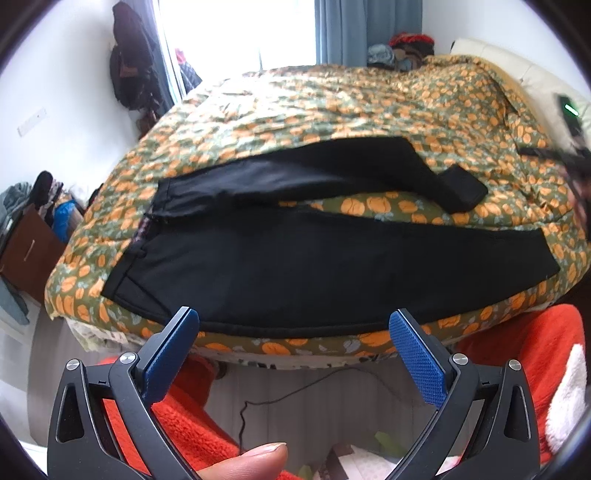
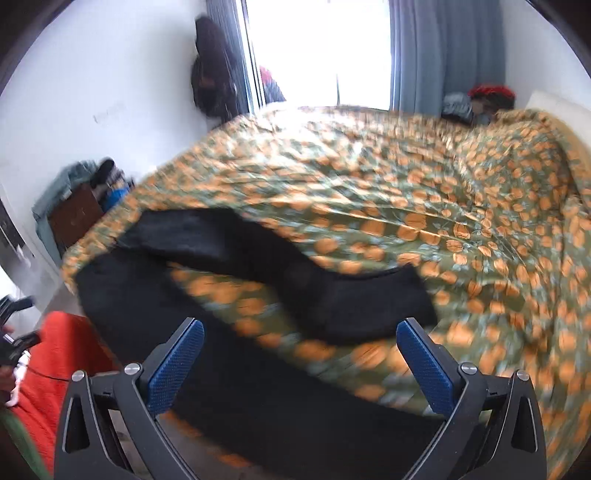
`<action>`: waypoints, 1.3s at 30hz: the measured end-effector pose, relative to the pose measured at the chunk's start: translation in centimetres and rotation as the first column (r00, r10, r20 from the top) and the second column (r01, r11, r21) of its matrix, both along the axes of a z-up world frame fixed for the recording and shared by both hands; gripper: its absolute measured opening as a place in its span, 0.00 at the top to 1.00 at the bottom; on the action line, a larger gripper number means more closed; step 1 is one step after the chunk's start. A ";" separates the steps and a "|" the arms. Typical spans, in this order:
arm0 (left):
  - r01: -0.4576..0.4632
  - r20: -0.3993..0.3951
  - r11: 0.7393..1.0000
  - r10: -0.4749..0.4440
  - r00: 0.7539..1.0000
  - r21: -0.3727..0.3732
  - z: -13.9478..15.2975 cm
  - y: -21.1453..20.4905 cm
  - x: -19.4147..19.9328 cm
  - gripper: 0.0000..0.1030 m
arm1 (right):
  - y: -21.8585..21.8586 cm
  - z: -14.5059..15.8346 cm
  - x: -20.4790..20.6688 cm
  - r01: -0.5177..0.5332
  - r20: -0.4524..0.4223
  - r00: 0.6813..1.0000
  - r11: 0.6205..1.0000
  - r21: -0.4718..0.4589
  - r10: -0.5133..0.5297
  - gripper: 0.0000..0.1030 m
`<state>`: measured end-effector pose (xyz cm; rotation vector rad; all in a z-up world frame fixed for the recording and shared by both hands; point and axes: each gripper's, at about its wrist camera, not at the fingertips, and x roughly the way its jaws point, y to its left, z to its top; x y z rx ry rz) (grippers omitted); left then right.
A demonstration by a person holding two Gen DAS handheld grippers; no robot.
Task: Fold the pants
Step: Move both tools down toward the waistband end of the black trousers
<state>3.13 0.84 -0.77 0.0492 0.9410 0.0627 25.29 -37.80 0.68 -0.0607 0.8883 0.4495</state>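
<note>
Black pants point(image 1: 314, 266) lie spread on a bed with a green quilt printed with orange pumpkins point(image 1: 332, 110). The waist is at the left, the two legs run to the right, and the far leg's cuff is folded back. My left gripper point(image 1: 293, 325) is open and empty, in front of the near edge of the pants. The right wrist view is blurred; there the pants point(image 2: 229, 350) lie below and ahead of my right gripper point(image 2: 300, 334), which is open and empty above the near leg. The quilt point(image 2: 406, 192) fills the rest.
A red fleece garment point(image 1: 517, 354) is beside the bed's near edge, also in the right wrist view point(image 2: 62, 354). A brown cabinet with clutter point(image 1: 29, 243) stands left of the bed. A window with blue curtains point(image 1: 347, 29) is behind. A cable point(image 1: 280, 395) lies on the floor.
</note>
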 end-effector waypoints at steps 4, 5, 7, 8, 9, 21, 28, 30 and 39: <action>-0.012 -0.048 1.000 0.013 0.999 0.021 -1.1 -0.5 1.0 0.00 | -3.2 -5.9 11.8 -0.013 -0.248 0.969 0.997 -0.082 -0.007 0.12; -0.016 -0.053 0.999 0.018 0.998 0.028 -1.2 -0.5 1.1 0.00 | -3.6 -7.7 14.4 -0.014 -0.297 0.954 0.991 -0.134 -0.027 0.21; -0.032 -0.069 0.999 0.035 0.997 0.040 -1.5 -0.3 1.7 0.00 | -3.8 -10.4 18.1 -0.029 -0.340 0.940 0.980 -0.195 -0.040 0.42; -0.042 -0.079 0.998 0.045 0.996 0.043 -1.8 -0.1 1.9 0.00 | -3.8 -11.8 19.5 -0.038 -0.368 0.929 0.976 -0.213 -0.044 0.44; -0.053 -0.090 0.998 0.056 0.994 0.044 -2.0 0.1 2.2 0.00 | -3.8 -13.0 20.8 -0.044 -0.388 0.920 0.971 -0.233 -0.052 0.45; -0.049 -0.203 0.998 0.058 0.977 0.046 -5.3 -1.2 5.3 0.00 | -8.4 -11.7 27.6 0.137 -0.175 0.958 0.900 -0.414 -0.226 0.94; -0.018 -0.186 0.999 0.024 0.982 0.031 -5.1 -1.9 4.8 0.00 | -12.6 -7.6 27.5 0.334 0.046 0.925 0.751 -0.570 -0.376 0.10; -0.029 -0.184 0.999 0.032 0.982 0.020 -5.3 -1.3 4.9 0.00 | -11.1 -8.2 25.6 0.314 0.056 0.937 0.764 -0.563 -0.344 0.10; -0.188 0.017 0.981 0.187 0.982 0.056 -4.8 8.5 11.9 0.00 | 4.2 -12.3 15.3 0.167 -0.110 0.978 0.979 -0.118 -0.180 0.10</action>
